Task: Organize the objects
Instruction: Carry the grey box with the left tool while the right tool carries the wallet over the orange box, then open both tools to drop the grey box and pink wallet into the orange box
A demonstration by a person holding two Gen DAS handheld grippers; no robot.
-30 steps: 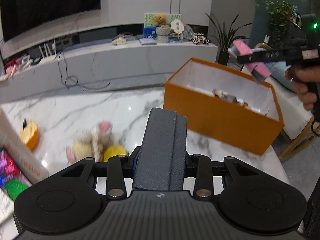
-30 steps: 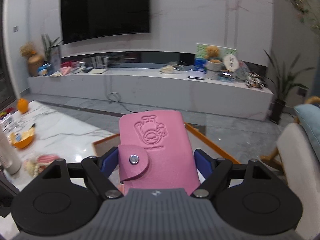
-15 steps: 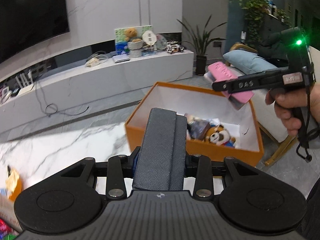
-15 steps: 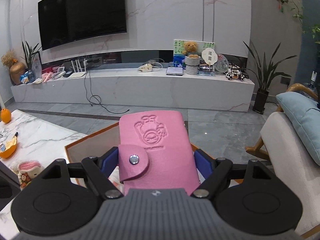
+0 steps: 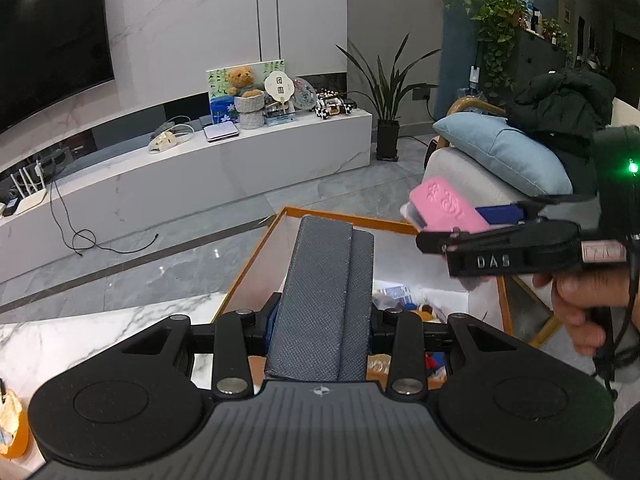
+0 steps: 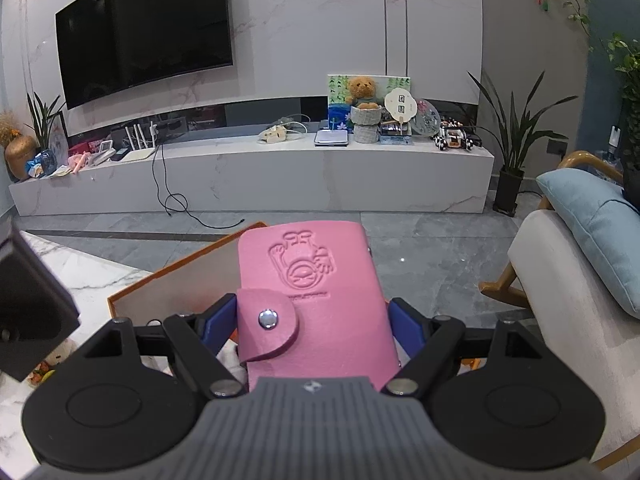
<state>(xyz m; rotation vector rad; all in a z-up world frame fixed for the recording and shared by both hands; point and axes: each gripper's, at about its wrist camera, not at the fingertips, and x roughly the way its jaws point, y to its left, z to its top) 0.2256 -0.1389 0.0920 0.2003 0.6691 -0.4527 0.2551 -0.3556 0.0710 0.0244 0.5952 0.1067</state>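
The wallet (image 5: 324, 300) hides most of the box (image 5: 256, 256) interior; the toys (image 5: 404, 304) inside are too small to identify. The case (image 6: 316, 304) covers the box floor. A hand (image 5: 584, 300) is cut off at the frame edge.

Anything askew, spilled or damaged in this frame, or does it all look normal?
Nothing stands out. The left gripper holds a grey wallet and the right gripper a pink key case, both over the orange box, which sits upright with small toys inside.
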